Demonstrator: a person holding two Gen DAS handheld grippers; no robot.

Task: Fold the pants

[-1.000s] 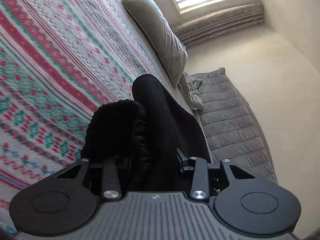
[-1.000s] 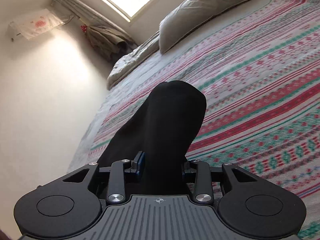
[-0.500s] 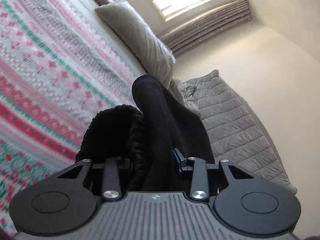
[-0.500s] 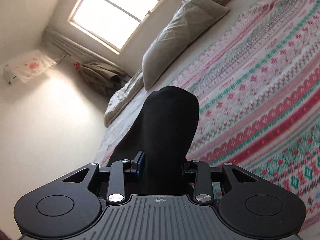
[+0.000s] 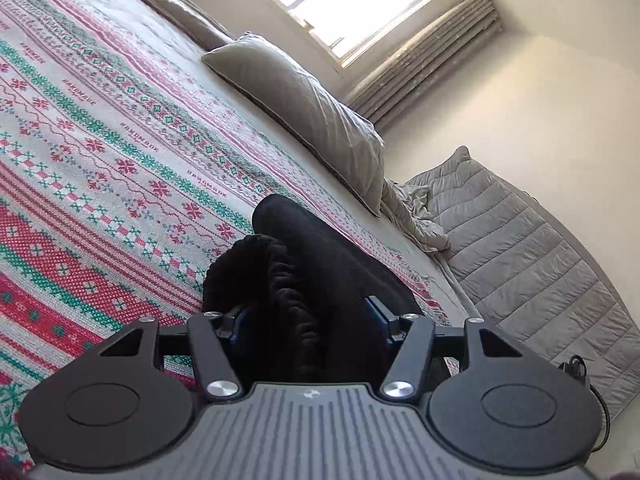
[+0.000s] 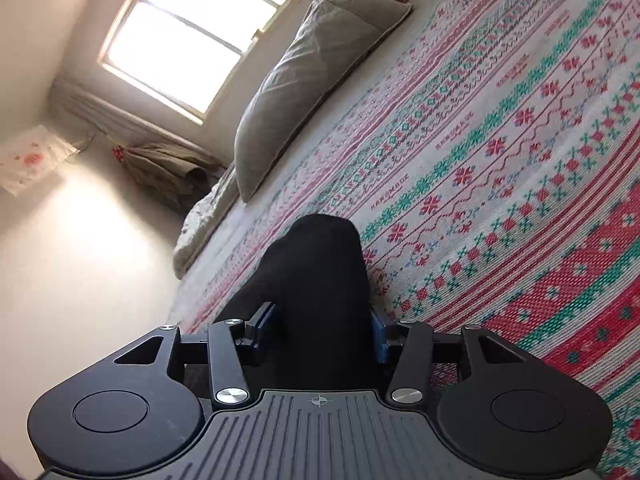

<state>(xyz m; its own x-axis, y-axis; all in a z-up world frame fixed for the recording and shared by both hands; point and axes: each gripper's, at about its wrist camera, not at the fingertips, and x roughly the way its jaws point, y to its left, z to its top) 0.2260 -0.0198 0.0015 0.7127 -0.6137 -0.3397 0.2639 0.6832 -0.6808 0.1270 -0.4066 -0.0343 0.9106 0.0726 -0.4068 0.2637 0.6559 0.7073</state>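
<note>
Left wrist view shows your left gripper (image 5: 306, 316) with its jaws opening around a bunched black fabric pair of pants (image 5: 320, 264); the gathered, ribbed part sits between the fingers and spills ahead of them over the red, green and white patterned bedspread (image 5: 100, 168). Your right gripper (image 6: 322, 330) is opening too, with a smooth black fold of the pants (image 6: 320, 264) between its fingers. Whether either gripper's pads still press the cloth, you cannot tell. A grey pillow (image 5: 312, 112) lies well beyond the fingertips.
</note>
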